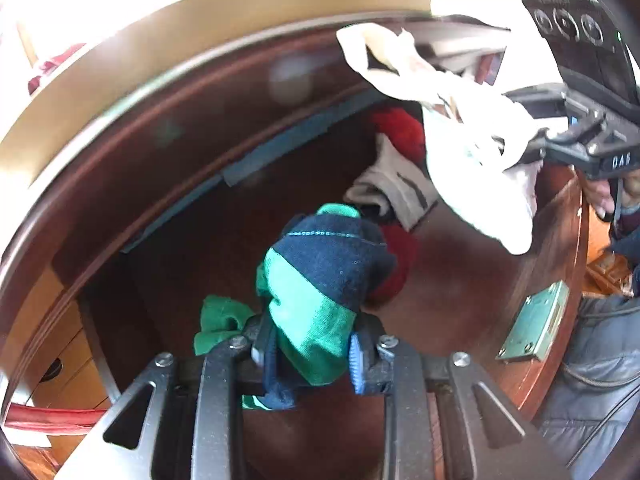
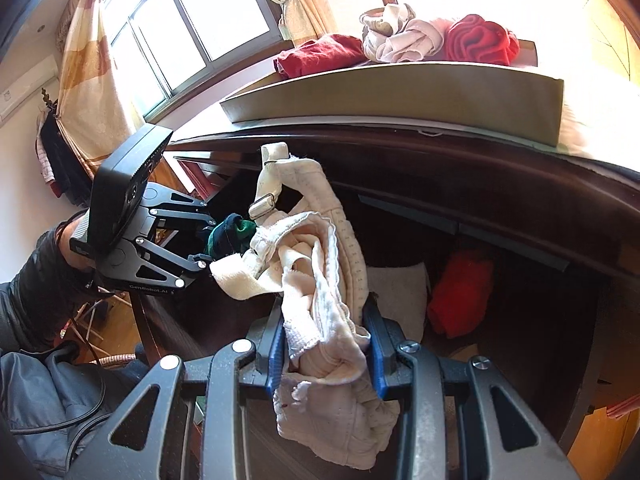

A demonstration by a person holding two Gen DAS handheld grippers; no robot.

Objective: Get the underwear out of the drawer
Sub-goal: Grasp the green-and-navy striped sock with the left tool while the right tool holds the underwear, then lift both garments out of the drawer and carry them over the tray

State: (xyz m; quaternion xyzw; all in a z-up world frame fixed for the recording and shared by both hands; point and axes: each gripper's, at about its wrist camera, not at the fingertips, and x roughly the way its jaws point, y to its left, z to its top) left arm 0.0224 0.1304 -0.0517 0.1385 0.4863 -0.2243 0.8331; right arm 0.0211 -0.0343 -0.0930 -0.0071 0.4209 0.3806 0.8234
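Green-and-navy underwear pinched between left gripper pads, jaws nearly closed, lifted above dark wooden drawer for removal. Right gripper clamps cream bra, held clear over drawer. Red garment, pale cloth remain inside.

Sunlit window, patterned curtain, perhaps a flat cardboard box on top.

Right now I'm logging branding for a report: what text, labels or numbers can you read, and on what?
"GenRobot.AI": white print on the left gripper's black body, seen from the right wrist view.
"DAS": white letters on the right gripper's body in the left wrist view; blurred, so the reading is uncertain.
Nothing else is readable.
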